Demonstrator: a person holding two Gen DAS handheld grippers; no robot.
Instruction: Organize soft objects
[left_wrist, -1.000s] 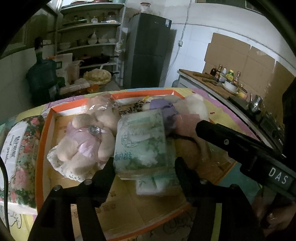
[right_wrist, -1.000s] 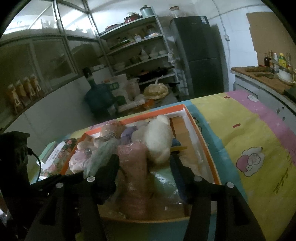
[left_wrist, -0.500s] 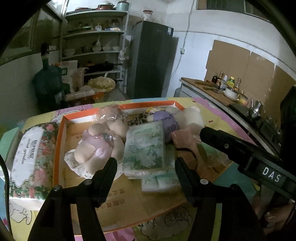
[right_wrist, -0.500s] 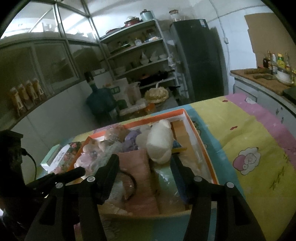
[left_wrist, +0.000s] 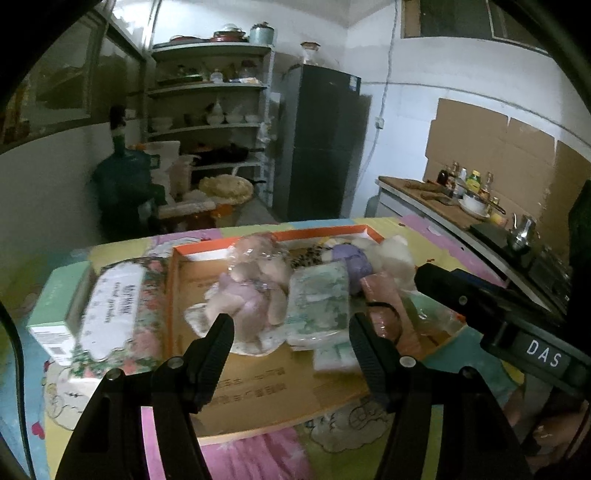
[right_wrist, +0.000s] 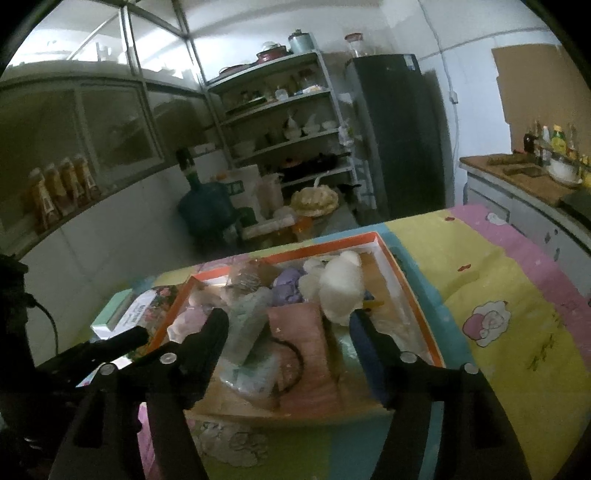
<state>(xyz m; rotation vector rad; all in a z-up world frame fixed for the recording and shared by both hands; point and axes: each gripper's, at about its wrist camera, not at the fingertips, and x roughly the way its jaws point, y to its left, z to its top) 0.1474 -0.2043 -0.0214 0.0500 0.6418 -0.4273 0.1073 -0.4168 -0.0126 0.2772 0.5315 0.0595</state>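
Nearest the cameras, both grippers are seen above the near edge of the orange-rimmed box (left_wrist: 170, 295). The left gripper (left_wrist: 290, 334) is held spread, nothing clamped. The right gripper (right_wrist: 288, 328) has its jaws opening; the pink towel roll (right_wrist: 310, 354) is seen beyond the gap, not pressed by the pads. The box rests on a cartoon-print cloth (right_wrist: 498, 295). Inside the box, soft objects are packed together: the green tissue pack (left_wrist: 319, 302) at the middle, a bagged plush bear (left_wrist: 251, 295) just left of it, the pink roll to its right. Farther in, a purple plush (left_wrist: 351, 258) and a white plush (right_wrist: 341, 288) are placed near the far rim. Left of the box, outside it, a floral tissue pack (left_wrist: 114, 310) and a mint carton (left_wrist: 59, 306) are seen. Far back, shelves (left_wrist: 210, 122) and a dark fridge (left_wrist: 321, 144) are visible.
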